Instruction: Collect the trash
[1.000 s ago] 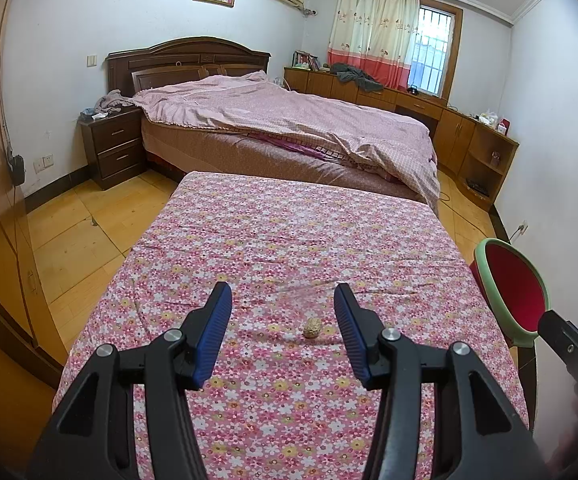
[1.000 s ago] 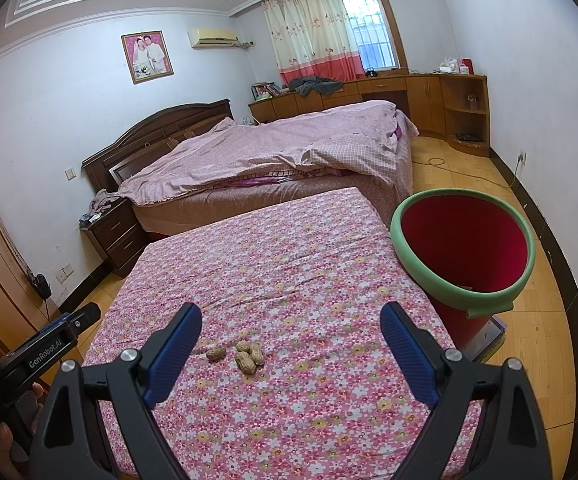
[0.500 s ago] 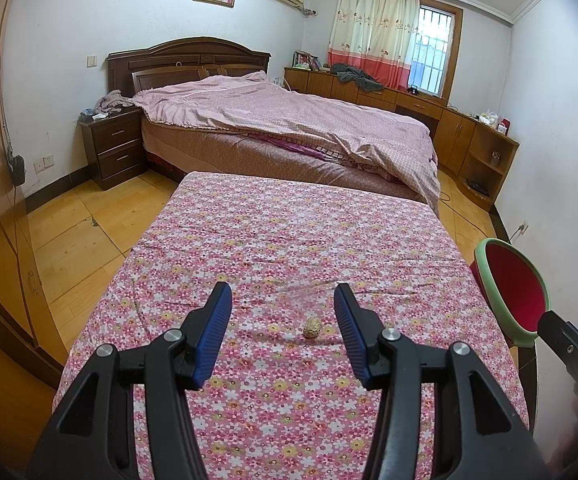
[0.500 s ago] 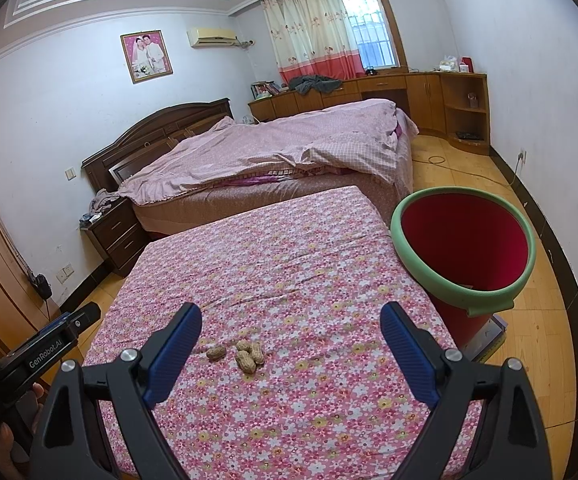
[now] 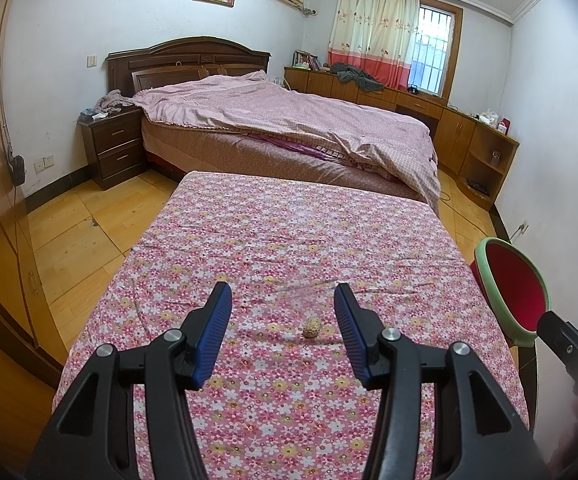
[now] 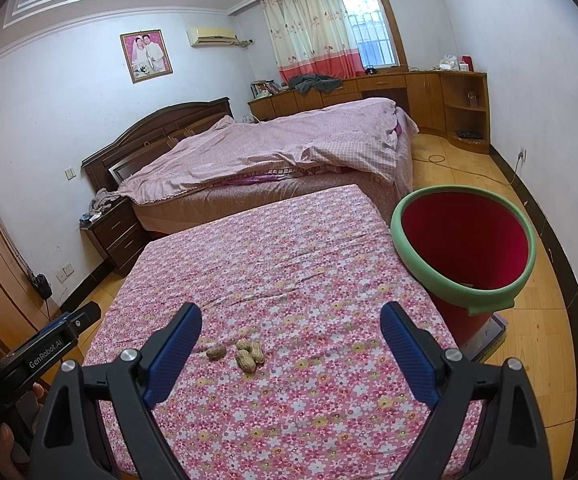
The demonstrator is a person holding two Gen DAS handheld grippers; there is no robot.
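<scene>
Nearest the cameras, the left gripper [image 5: 283, 322] hangs partly open above the flowered tablecloth [image 5: 289, 240] with nothing between its blue pads, framing a single peanut shell [image 5: 312, 327] as if lined up for a pick. The right gripper [image 6: 291, 346] stands wide and empty too, and the cluster of peanut shells [image 6: 243, 354] lies on the tablecloth just ahead of its left pad, probably the trash to be gathered. Off the tablecloth's right edge stands the red bucket [image 6: 465, 240] with its green rim, close enough to serve as the drop spot. Beyond the tablecloth's far edge lies the bed [image 6: 269, 152]. Against the earlier views nothing differs: both grippers, the shells and the bucket sit exactly as before.
</scene>
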